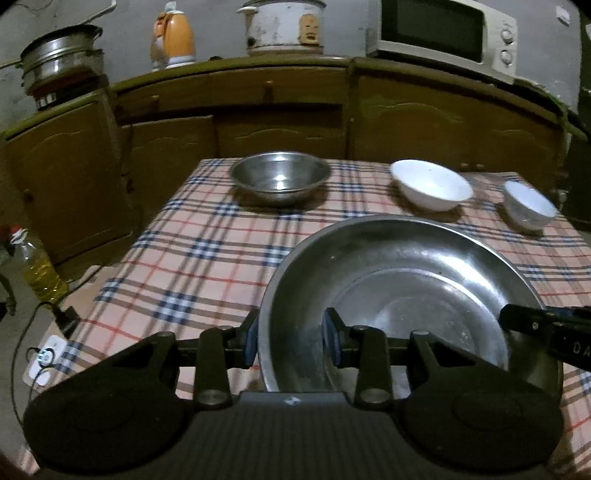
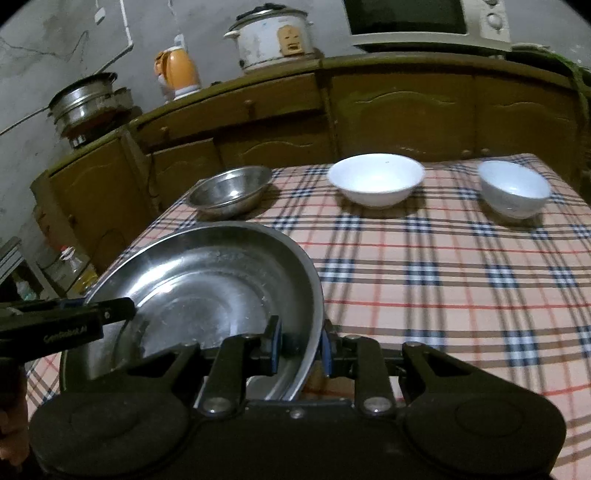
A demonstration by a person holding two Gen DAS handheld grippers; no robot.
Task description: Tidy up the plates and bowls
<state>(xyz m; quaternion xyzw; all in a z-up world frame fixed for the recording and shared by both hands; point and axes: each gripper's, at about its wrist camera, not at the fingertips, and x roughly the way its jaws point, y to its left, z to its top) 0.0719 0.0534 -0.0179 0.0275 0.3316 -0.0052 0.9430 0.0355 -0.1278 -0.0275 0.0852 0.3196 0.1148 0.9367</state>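
A large steel basin (image 1: 406,280) (image 2: 207,280) is at the near side of the plaid table (image 1: 207,258). My left gripper (image 1: 291,345) is shut on its left rim, one finger inside and one outside. My right gripper (image 2: 301,349) is shut on its right rim the same way. At the far edge stand a smaller steel bowl (image 1: 279,177) (image 2: 231,190), a wide white bowl (image 1: 430,184) (image 2: 375,179) and a small white bowl (image 1: 528,206) (image 2: 513,188).
A wooden cabinet (image 1: 295,110) stands behind the table, with a steel pot (image 1: 61,55), an orange kettle (image 1: 171,38), a rice cooker (image 1: 282,26) and a microwave (image 1: 447,33) on top. An oil bottle (image 1: 38,266) and a power strip (image 1: 42,360) lie on the floor at left.
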